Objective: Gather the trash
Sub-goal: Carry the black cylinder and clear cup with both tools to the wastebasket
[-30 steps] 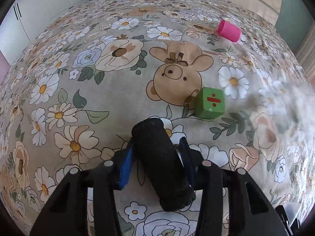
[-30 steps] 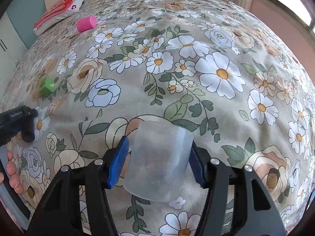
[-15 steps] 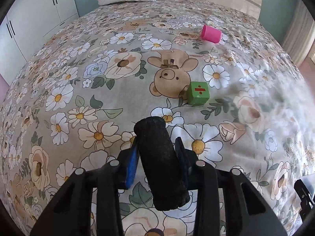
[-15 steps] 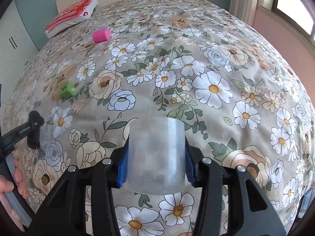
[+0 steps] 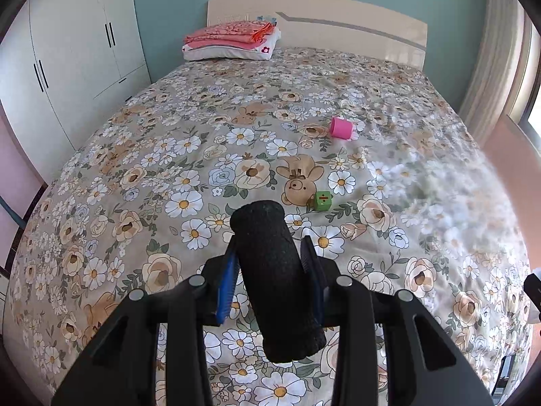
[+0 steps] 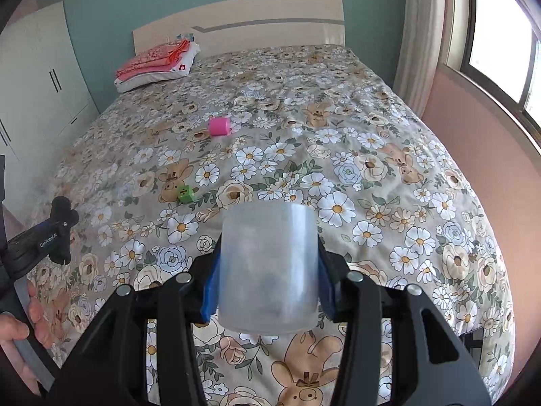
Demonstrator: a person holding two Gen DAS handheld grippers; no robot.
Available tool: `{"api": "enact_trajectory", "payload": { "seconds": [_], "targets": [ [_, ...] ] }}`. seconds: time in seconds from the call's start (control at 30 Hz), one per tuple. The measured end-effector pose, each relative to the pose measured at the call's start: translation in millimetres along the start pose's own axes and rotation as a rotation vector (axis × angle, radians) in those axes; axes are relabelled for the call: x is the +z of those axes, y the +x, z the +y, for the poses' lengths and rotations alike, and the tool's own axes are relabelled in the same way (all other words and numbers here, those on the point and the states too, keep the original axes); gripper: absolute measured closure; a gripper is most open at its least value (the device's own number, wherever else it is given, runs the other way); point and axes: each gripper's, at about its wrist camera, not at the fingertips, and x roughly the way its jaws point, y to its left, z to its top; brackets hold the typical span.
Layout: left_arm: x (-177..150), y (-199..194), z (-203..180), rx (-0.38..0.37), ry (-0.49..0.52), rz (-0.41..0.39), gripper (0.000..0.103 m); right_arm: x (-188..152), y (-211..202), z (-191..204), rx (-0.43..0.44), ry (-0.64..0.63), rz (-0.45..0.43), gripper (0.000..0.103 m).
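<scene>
Big bed (image 5: pixel 135 203) with floral bear-print cover, teal wall behind, folded pink bedding (image 5: pixel 233 39) by the headboard. Left claw (image 5: pixel 270 270) clenched on a black foam cylinder (image 5: pixel 274 277), up off the cover. Right claw (image 6: pixel 267 277) clamped around a frosted translucent plastic cup (image 6: pixel 268 267), also lifted. Small green cube (image 5: pixel 323 200) and pink plastic cup (image 5: pixel 341 128) lying on the bed, well apart.

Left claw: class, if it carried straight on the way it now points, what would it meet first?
Probably the floral bedspread, short of the green cube. The left claw, gripping the black foam roll, points down at bare cover; depth is uncertain.
</scene>
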Motion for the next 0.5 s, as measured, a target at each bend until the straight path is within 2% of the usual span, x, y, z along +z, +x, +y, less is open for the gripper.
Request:
{"api": "enact_trajectory", "payload": {
  "seconds": [0.23,0.5],
  "targets": [
    [-6,-119,12,0.002,0.053,-0.117,0.065,2,-113,8,0.007,-0.022,-0.095,0.055],
    [-32,-246,24,-0.006,0.071,-0.225,0.065,-20,-233,24,0.059,-0.038,-0.177,0.055]
  ]
}}
